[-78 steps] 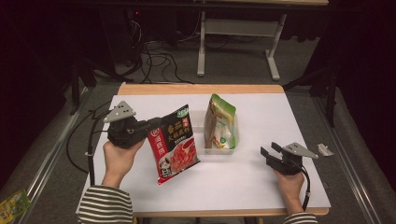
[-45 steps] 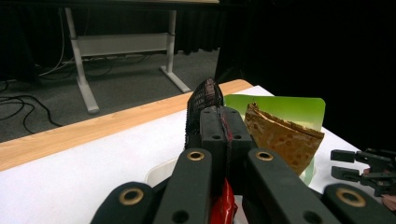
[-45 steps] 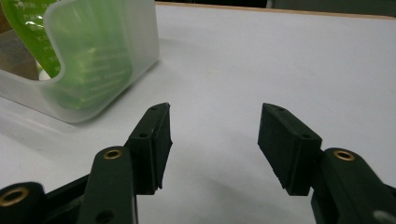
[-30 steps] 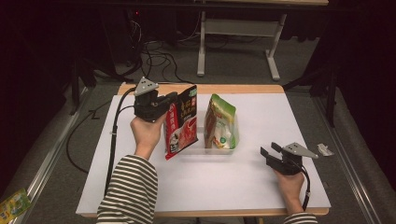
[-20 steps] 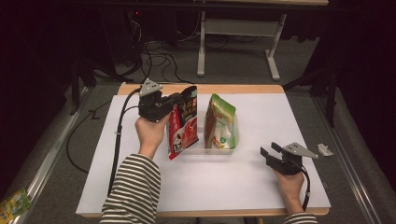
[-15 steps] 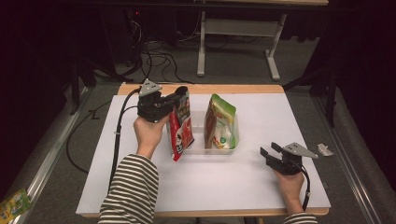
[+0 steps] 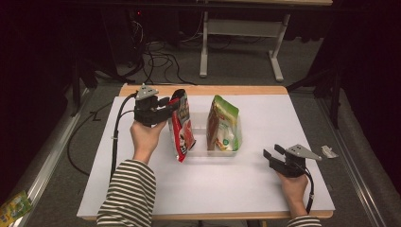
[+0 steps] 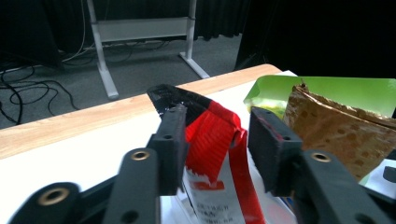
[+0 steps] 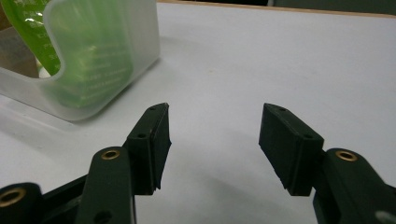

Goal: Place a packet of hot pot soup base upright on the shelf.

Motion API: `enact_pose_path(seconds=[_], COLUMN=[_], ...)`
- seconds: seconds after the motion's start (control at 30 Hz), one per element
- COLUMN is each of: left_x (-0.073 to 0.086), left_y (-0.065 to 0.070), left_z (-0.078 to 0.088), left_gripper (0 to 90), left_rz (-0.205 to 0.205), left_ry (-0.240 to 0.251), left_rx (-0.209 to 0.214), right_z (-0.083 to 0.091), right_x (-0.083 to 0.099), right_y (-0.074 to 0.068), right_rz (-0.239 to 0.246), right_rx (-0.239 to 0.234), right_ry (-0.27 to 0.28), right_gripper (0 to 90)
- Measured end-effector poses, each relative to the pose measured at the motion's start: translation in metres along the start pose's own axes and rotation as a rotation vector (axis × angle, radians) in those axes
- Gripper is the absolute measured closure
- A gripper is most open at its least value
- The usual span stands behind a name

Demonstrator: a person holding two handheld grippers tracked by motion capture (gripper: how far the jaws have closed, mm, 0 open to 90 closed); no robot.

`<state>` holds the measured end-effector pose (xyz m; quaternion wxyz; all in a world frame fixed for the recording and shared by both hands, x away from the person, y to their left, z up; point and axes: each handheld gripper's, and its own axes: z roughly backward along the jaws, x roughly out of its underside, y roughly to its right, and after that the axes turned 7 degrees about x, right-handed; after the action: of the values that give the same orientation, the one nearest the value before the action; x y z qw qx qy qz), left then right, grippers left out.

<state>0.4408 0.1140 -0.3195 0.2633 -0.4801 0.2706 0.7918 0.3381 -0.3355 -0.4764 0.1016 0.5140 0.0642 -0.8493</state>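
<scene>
Two glossy crinkled pouches (image 7: 182,125), translucent bin (image 7: 222,150)

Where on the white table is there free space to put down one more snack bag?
Free: the near strip of the white table between both forearms, and the far right part past the green bag. Crowded: the clear bin with the red bag.

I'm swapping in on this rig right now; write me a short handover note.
Left tongs: jaws have just been opening, the red snack bag between them, its top against one pad only.
Right tongs: open, holding nothing, resting on the table.
Red bag stands upright at the left end of the clear bin; green snack bag stands in it.
Left: draw the left tongs away.
</scene>
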Motion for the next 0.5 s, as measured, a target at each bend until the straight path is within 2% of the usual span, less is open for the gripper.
enact_pose_path(seconds=[0.2, 0.5], left_x=[0.005, 0.021], left_y=[0.002, 0.004], left_z=[0.006, 0.016], left_gripper=[47.7, 42.2], left_rz=[0.002, 0.02], left_ry=[-0.02, -0.063], left_rx=[0.0, 0.007], right_z=[0.0, 0.0], right_x=[0.0, 0.0], right_y=[0.0, -0.001], right_rz=[-0.001, 0.0], right_rx=[0.0, 0.002], right_ry=[-0.002, -0.002], right_gripper=[43.4, 43.5])
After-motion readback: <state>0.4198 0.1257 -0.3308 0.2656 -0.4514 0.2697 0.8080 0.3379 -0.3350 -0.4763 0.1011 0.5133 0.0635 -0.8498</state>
